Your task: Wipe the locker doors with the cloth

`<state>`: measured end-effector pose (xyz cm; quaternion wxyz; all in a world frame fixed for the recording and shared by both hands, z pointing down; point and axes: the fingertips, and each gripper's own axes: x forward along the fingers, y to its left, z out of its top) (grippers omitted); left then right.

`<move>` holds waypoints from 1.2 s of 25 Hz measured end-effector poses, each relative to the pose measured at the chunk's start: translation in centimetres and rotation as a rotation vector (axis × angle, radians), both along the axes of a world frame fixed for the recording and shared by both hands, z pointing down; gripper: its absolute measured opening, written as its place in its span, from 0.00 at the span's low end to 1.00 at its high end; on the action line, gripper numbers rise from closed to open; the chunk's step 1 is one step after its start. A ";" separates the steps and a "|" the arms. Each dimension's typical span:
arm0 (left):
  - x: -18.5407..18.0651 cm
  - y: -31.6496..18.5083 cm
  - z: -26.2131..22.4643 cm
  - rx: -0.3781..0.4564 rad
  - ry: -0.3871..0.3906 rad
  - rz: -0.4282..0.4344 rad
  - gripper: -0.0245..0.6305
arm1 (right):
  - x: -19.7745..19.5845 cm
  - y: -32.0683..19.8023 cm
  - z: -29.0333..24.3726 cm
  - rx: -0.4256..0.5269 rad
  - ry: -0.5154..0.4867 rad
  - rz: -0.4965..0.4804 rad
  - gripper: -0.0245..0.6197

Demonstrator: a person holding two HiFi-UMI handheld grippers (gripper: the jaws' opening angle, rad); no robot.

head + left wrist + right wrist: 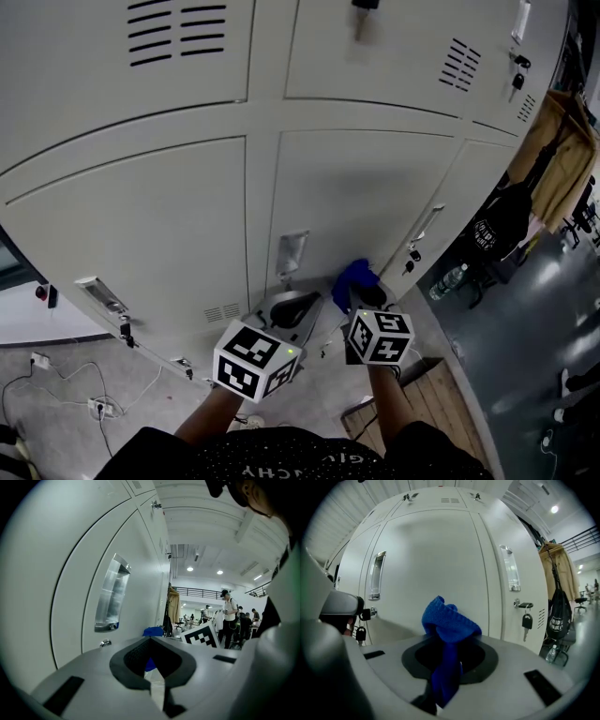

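Observation:
Pale grey locker doors [347, 197] fill the head view, and the lower middle door [436, 559] faces my right gripper. That right gripper [364, 298] [450, 638] is shut on a blue cloth [449, 620] that bunches above the fingertips close to the door; whether cloth and door touch is unclear. From the head view the cloth [356, 277] shows low on that door. My left gripper [298, 307] [151, 638] is beside it on the left, shut and holding nothing, near a recessed handle [111, 595]. The cloth [153, 631] and the right gripper's marker cube [202, 635] appear beyond the left jaws.
Recessed handles [377, 576] [509, 569] and a key in a lock [527, 619] sit on the doors. A coat and a black bag [502, 225] hang at the locker row's right end, with a water bottle [448, 281] below. A wooden board [441, 394] and floor cables [98, 405] lie near my feet. People [229, 616] stand far off.

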<state>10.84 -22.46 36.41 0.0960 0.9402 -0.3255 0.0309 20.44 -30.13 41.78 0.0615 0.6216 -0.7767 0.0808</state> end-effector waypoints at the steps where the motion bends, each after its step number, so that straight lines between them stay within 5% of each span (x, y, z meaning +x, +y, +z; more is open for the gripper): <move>1: 0.3 -0.1 0.0 -0.001 0.002 0.004 0.05 | 0.5 -0.2 0.0 0.002 -0.001 0.008 0.16; 20: 1.3 0.6 0.6 -0.015 -0.011 0.000 0.05 | 8.2 -2.1 0.4 0.006 0.004 0.200 0.16; 25: 0.3 1.5 0.9 -0.025 -0.008 -0.011 0.05 | 7.6 -1.6 0.3 0.001 -0.008 0.209 0.16; 30: -1.4 2.5 1.3 -0.038 0.001 -0.034 0.05 | 2.4 0.7 1.2 0.005 -0.009 0.077 0.16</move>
